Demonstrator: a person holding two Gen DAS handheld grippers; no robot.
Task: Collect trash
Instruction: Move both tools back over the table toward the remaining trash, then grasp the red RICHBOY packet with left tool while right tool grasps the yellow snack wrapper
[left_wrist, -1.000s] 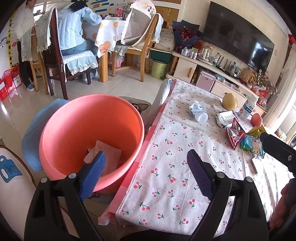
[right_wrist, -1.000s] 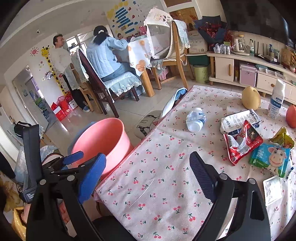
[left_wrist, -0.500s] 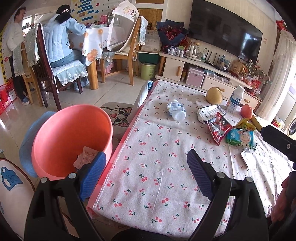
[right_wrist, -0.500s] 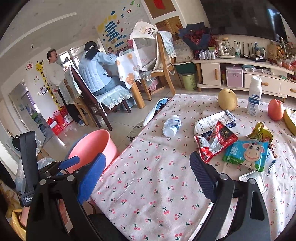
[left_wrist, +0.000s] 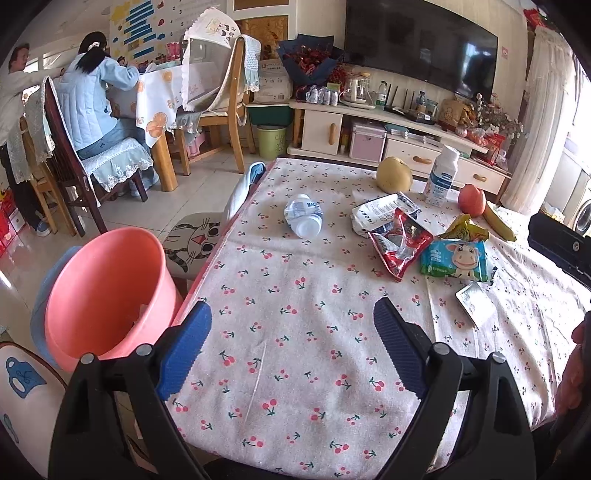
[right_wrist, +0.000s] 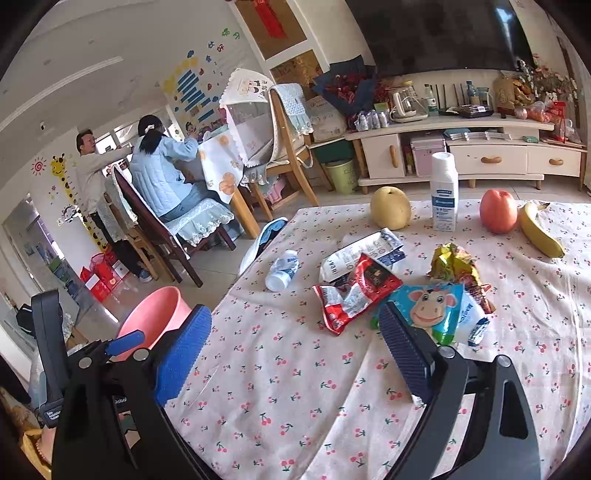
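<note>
**Both grippers empty over the cherry-print table**

The left gripper (left_wrist: 291, 347) hangs over the near part of the cherry-print tablecloth (left_wrist: 295, 295) with its jaws spread wide and nothing between them. The right gripper (right_wrist: 295, 350) is likewise wide apart and empty, its right finger just in front of the blue cow-print wipes pack (right_wrist: 432, 312). The trash lies mid-table: a crushed clear bottle (left_wrist: 303, 220) on its side, a white wrapper (left_wrist: 376, 216) partly under a red snack wrapper (left_wrist: 400, 245), a crumpled yellow wrapper (left_wrist: 463, 230) and a small silver sachet (left_wrist: 474, 302). The pink bin (left_wrist: 107, 291) stands on the floor beside the table's left edge, paper inside.
</note>
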